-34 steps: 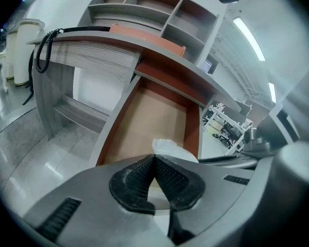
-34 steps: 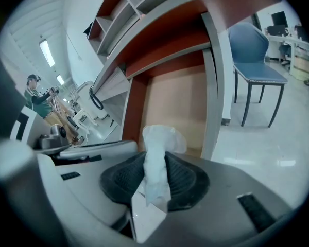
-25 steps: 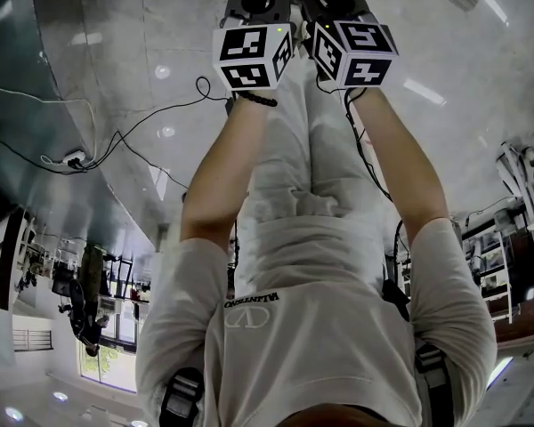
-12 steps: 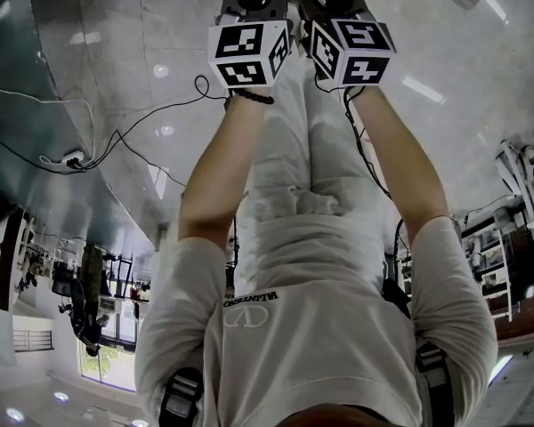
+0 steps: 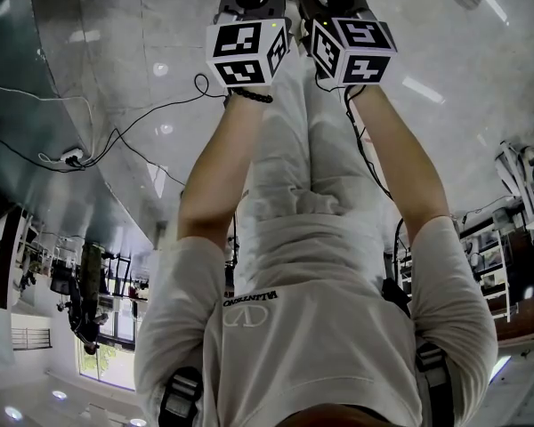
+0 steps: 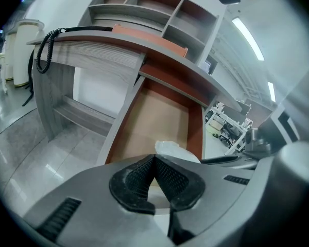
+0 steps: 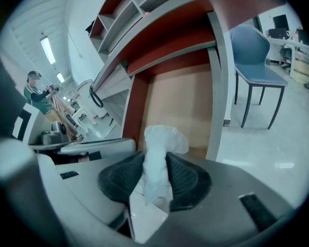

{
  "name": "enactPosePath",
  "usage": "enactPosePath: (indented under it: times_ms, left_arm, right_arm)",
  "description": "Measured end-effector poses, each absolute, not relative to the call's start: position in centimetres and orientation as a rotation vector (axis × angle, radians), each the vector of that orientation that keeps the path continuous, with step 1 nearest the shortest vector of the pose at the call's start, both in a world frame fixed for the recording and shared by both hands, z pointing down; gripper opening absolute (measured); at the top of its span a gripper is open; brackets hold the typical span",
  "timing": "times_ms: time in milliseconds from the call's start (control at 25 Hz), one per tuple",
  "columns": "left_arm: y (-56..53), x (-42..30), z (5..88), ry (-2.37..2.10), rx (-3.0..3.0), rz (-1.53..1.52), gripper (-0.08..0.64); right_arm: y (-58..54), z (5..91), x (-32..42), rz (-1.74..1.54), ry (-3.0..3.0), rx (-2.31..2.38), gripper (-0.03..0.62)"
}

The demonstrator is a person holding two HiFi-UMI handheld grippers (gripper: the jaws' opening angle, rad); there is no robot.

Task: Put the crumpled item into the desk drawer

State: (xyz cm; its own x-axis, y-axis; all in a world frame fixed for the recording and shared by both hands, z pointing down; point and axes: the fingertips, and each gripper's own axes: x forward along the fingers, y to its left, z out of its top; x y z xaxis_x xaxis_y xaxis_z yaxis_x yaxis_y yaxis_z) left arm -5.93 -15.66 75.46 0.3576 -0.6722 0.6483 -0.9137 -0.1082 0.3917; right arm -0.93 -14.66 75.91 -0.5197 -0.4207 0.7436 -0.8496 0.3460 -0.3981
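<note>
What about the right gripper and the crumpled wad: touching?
Touching: right gripper view shows the wad against both pads of the right gripper, jaws just opening.

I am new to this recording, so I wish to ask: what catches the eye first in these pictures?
A crumpled white paper sits in the right claw, whose jaws have just been opening. Beyond it an open drawer shows its bare brown bottom under the desk. The left claw is shut and empty.

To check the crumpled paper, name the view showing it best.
Right gripper view: the crumpled paper sits centred between the right gripper's jaws, which have just been opening. Left gripper view shows its edge; head view barely shows it.
</note>
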Motion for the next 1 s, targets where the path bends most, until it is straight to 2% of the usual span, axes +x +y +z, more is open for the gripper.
enactPosePath:
  times_ms: [1000]
  left_arm:
    - [-15.8,-5.6,75.2,-1.377,1.861,0.384,-0.002]
  right_arm:
    - [-14.8,75.0,-0.9,1.051,-2.107,1.13,0.158]
